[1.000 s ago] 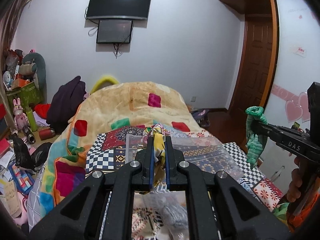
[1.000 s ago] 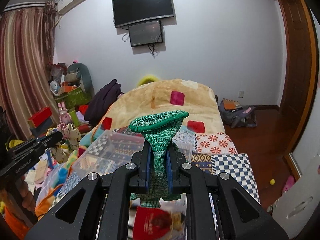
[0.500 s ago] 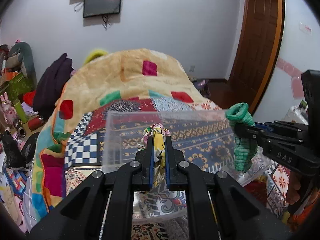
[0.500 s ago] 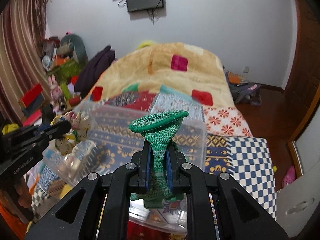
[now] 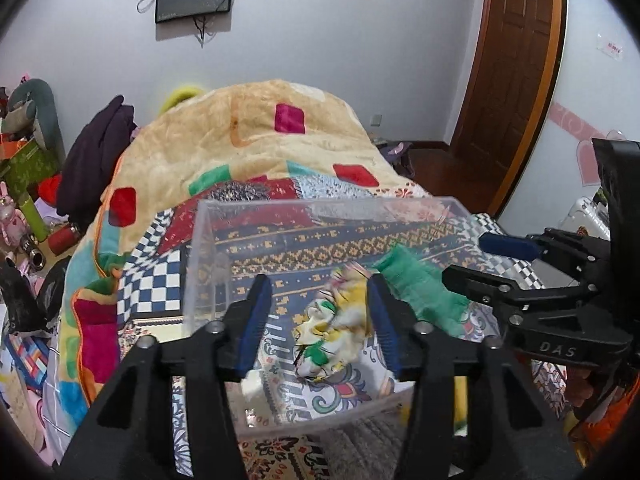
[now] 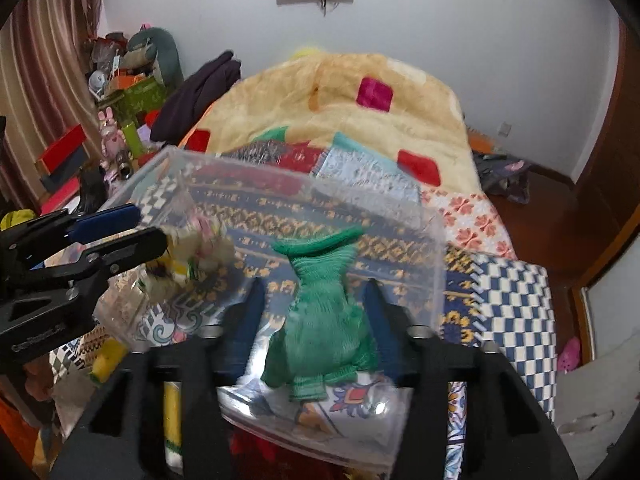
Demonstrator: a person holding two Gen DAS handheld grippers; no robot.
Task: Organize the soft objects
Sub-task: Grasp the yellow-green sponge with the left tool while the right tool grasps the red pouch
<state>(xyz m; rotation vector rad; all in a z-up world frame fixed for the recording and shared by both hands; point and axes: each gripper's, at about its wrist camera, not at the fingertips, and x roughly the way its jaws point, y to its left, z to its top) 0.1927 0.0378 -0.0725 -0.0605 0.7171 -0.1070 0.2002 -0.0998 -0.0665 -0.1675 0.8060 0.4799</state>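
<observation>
Crumpled floral cloth and ribbed green sock, loose in clear bin.

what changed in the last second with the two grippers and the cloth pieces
Both grippers came down over the clear plastic bin and opened. The left gripper let go of the yellow floral cloth; the right gripper released the green knit piece. Both pieces are now dropping into the bin. The bin stayed on the patterned bedspread.

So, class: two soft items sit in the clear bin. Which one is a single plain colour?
The green knitted sock, lying between the right gripper's open jaws. The other, a bunched cloth by the left gripper, is yellow, white and green.
</observation>
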